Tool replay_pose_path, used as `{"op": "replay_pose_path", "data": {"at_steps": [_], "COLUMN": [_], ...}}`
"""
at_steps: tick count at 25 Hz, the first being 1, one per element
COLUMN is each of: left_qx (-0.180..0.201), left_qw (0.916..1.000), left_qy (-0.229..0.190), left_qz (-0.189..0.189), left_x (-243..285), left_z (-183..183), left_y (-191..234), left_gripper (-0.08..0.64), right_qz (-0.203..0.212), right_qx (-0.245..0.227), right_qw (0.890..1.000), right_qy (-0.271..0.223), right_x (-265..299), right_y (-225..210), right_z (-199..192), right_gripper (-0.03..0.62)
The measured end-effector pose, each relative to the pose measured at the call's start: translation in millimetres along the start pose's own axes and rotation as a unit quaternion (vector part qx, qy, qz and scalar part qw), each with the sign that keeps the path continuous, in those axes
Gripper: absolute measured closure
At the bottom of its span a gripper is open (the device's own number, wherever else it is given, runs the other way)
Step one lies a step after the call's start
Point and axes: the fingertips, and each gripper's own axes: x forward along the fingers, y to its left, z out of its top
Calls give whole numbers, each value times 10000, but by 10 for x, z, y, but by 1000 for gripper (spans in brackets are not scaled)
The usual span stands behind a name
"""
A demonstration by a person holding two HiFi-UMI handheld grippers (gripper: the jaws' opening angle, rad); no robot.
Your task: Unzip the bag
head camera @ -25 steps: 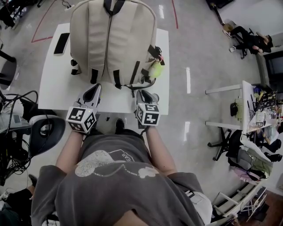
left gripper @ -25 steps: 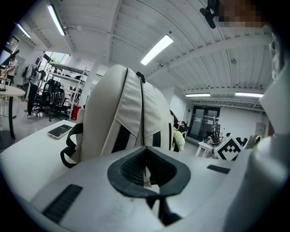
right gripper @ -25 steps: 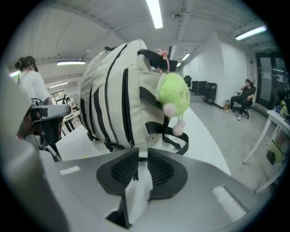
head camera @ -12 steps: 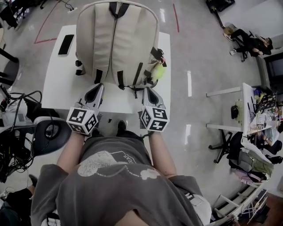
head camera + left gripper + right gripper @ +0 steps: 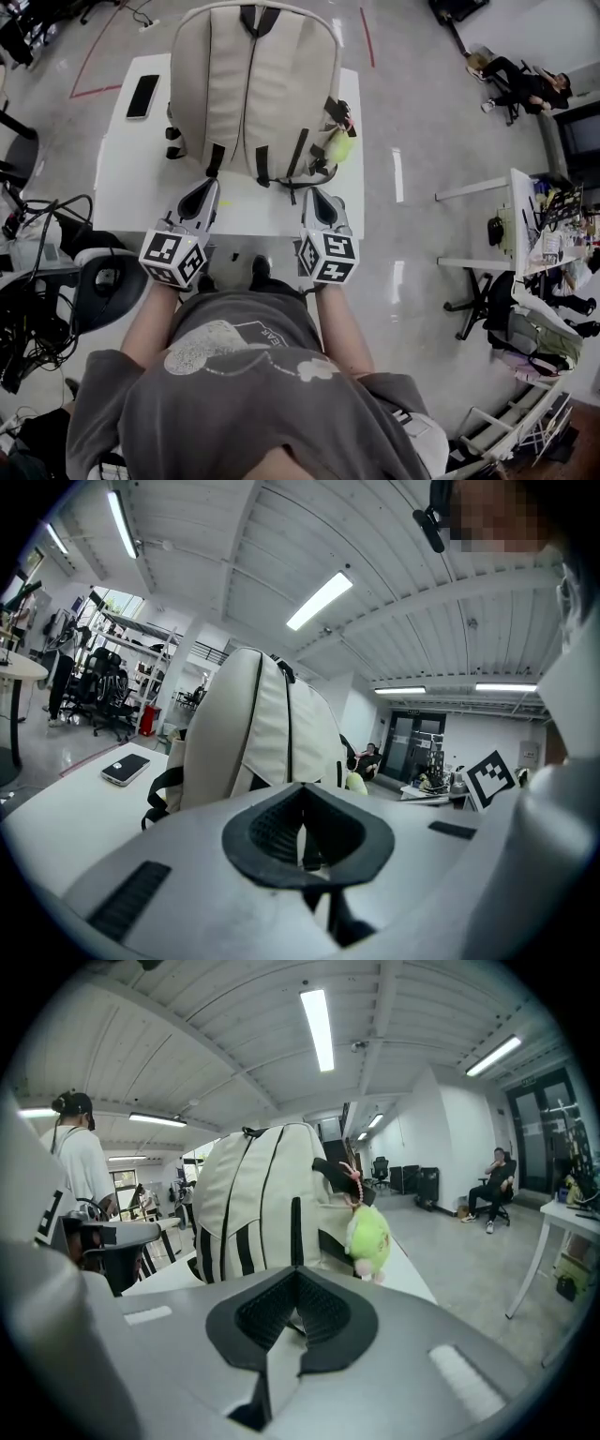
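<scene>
A beige backpack (image 5: 255, 89) stands upright on the white table (image 5: 131, 187), its black zip lines running up the middle and its black straps hanging at the near side. A green plush charm (image 5: 339, 146) hangs on its right side. My left gripper (image 5: 200, 194) sits just short of the backpack's lower left corner, jaws together with nothing between them. My right gripper (image 5: 319, 199) is near the lower right corner, also shut and empty. The backpack (image 5: 258, 728) rises just beyond the left gripper (image 5: 305, 832). In the right gripper view the backpack (image 5: 262, 1204) and charm (image 5: 367, 1237) stand beyond that gripper (image 5: 295, 1312).
A black phone (image 5: 142, 96) lies on the table's far left. A black chair (image 5: 108, 281) and cables stand to my left on the floor. Desks (image 5: 525, 225) and seated people (image 5: 525, 84) are off to the right. A person (image 5: 80, 1171) stands to the left.
My right gripper has shifted a little to the right and toward me, away from the backpack's straps. The left gripper has barely moved. Both stay shut.
</scene>
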Motion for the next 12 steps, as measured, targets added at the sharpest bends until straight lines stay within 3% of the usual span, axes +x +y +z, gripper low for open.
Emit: {"op": "replay_pose_path", "data": {"at_steps": [12], "left_qx": [-27], "left_qw": [9996], "left_qy": [-85], "left_qz": [-279], "left_x": [-201], "left_z": [83], "left_y": [99], "left_gripper": [555], "right_qz": [-336], "right_qx": [-198], "right_qw": [9992], "right_qy": [-108], "right_x": [-201], "right_y": [230], "right_z": [1], "right_gripper": [594]}}
